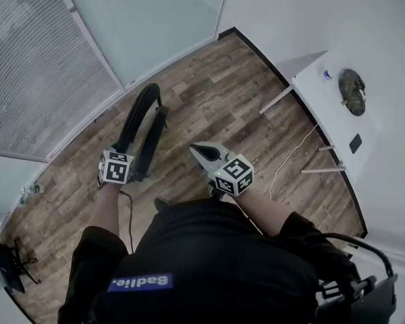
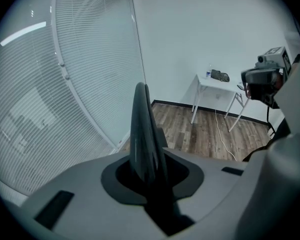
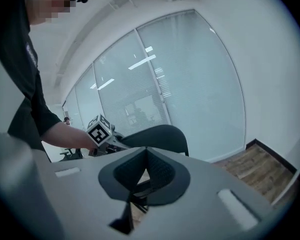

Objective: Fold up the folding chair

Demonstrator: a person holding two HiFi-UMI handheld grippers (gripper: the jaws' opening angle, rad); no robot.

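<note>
The black folding chair [image 1: 143, 130] stands folded flat on the wood floor, seen edge-on from above in the head view. My left gripper [image 1: 121, 155] grips its top edge. In the left gripper view the chair's thin black edge [image 2: 142, 129] rises from between the jaws, which are shut on it. My right gripper [image 1: 196, 150] hangs free in the air to the right of the chair, its jaws shut with nothing between them. The right gripper [image 3: 146, 154] view shows the chair's curved back [image 3: 165, 136] and the left gripper's marker cube [image 3: 100, 130] beyond the closed tips.
A white table [image 1: 337, 117] stands against the right wall with a dark object [image 1: 352, 91] and a small bottle [image 1: 328, 74] on it. A white cable [image 1: 290, 157] trails over the floor. A glass wall with blinds [image 1: 47, 66] runs along the left. Black equipment [image 1: 364, 282] sits at bottom right.
</note>
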